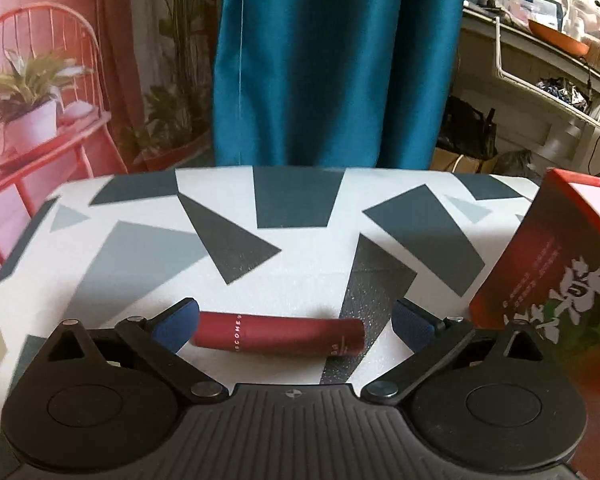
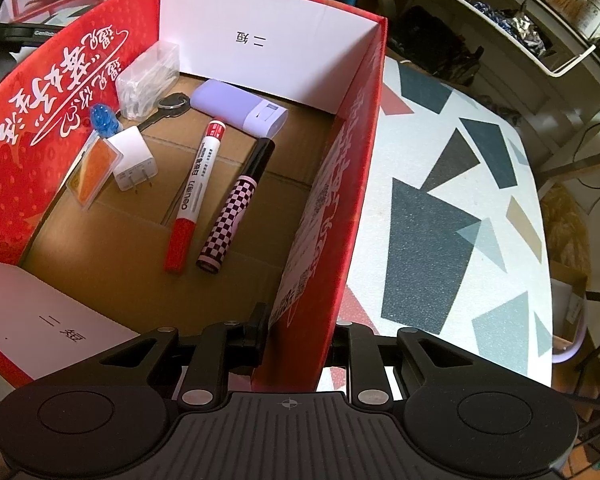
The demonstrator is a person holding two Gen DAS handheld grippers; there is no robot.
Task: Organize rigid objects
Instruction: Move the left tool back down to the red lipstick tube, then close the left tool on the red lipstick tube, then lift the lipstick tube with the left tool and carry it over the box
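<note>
Left claw [image 1: 294,326] is spread wide, jaws released, and a dark red tube [image 1: 278,334] lies flat on the bench [image 1: 300,264] right between the blue pads [image 1: 178,330]. Neither pad presses on it; there is a clear gap at the right end, and the left end sits very near the left pad, possibly tucked just behind it. The tube lies crosswise, end to end along the jaw line, so a squeeze here would catch it by its ends, a slippery hold for a round thing, I'd say. The red box [image 1: 548,264] stands just to the right, close by, which looks like where the tube is bound.

Over to the right claw [image 2: 296,344]: clenched on the box wall [image 2: 328,208], one finger inside, one outside, pinching the near corner. That reads as a brace, keeping the box steady while the other hand loads it.

Inside, on the cardboard floor, there is already a fair haul: a red marker [image 2: 194,196] and a checkered pen [image 2: 230,216] lying side by side, a lilac case [image 2: 238,108] behind them, a white plug [image 2: 134,164], an orange card [image 2: 94,172], a blue bulb [image 2: 105,118], a clear packet [image 2: 148,76] and a key [image 2: 168,106]. Plenty of bare floor remains near the front for the tube.
</note>
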